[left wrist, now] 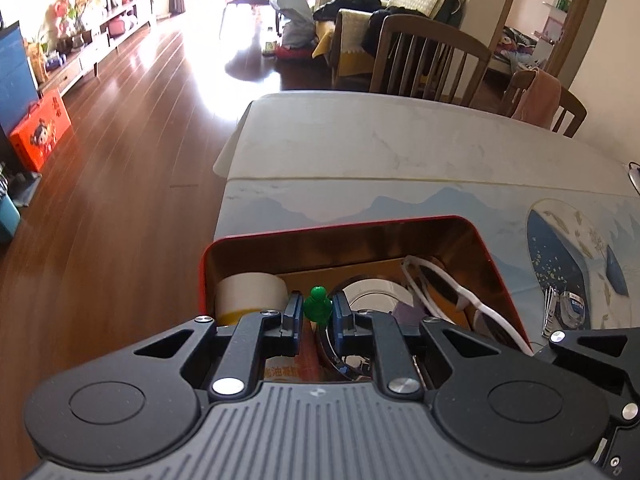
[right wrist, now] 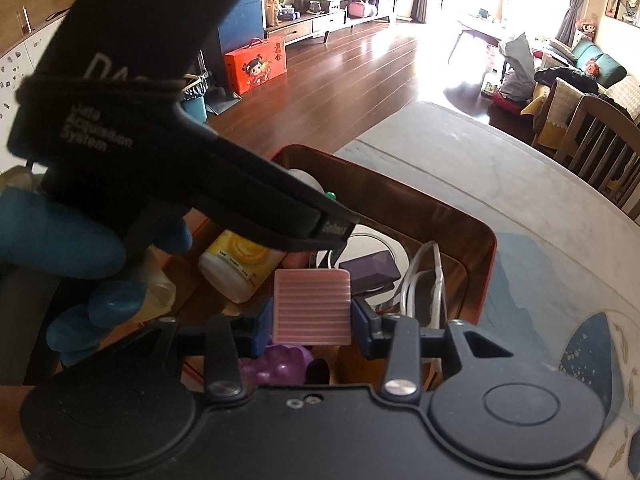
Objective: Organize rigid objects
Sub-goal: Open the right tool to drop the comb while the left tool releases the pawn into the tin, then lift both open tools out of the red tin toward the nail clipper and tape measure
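Marble-look table (left wrist: 400,148) with a blue mountain-print mat (left wrist: 360,204) on it. On the mat, a red-rimmed box (left wrist: 332,222), copper-lined inside, open top, holding the clutter.

In the box, big to small: roll of beige tape (left wrist: 250,290) at the far left corner, standing on its edge; white round dish (left wrist: 378,294) mid-box; white-framed glasses (left wrist: 440,280) leaning against the right side, frame running near-to-far; white bottle (right wrist: 240,264) with yellow label lying on its side, small print unreadable; dark purple block (right wrist: 370,266); purple lumpy toy (right wrist: 280,362) at the near edge.

Left gripper (left wrist: 317,312) above the box interior, jaws nearly closed, pinching a small green pawn-shaped piece (left wrist: 318,304); piece upright, round head up, sitting right between the pads. Its body crosses the right wrist view with white lettering: "Data Acquisition System", blurred. Blue-gloved hand (right wrist: 60,236) behind it.

Right gripper (right wrist: 311,316) over the near part of the box, jaws partly open, clamped on a pink ribbed block (right wrist: 311,306); ribs horizontal, flat face toward the camera, block filling the gap.

Orange label with Chinese characters under the left jaws, not legible.
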A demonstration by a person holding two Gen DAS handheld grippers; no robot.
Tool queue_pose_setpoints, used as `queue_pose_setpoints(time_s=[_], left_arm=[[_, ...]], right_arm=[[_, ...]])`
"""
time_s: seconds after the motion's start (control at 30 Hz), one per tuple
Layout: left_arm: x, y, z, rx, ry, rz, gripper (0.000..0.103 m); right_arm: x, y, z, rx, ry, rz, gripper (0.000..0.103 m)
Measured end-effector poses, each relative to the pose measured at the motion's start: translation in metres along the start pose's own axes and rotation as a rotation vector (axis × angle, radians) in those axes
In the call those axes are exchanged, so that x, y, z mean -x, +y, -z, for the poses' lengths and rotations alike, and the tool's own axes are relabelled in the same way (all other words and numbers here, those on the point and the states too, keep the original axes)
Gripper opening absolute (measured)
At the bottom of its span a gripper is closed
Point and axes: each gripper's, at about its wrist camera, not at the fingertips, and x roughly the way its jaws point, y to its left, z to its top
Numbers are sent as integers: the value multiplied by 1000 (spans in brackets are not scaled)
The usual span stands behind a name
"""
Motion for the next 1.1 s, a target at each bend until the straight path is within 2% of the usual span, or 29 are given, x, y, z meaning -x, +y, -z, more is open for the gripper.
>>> queue_pose_setpoints(time_s=[0.33,0.5,1.0,1.1], left_arm=[[-7,4,-2,7,6,1,15],[-6,5,-1,14,11,7,15],[17,2,13,13,9,16,15],[25,1,16,8,0,4,19]], right_arm=[[-1,-2,-3,0,14,-9,42],[2,-4,-4,-10,8,-14,48],[29,-14,2,-60,-52,-19,56],[40,-17,4,-72,-68,-19,58]])
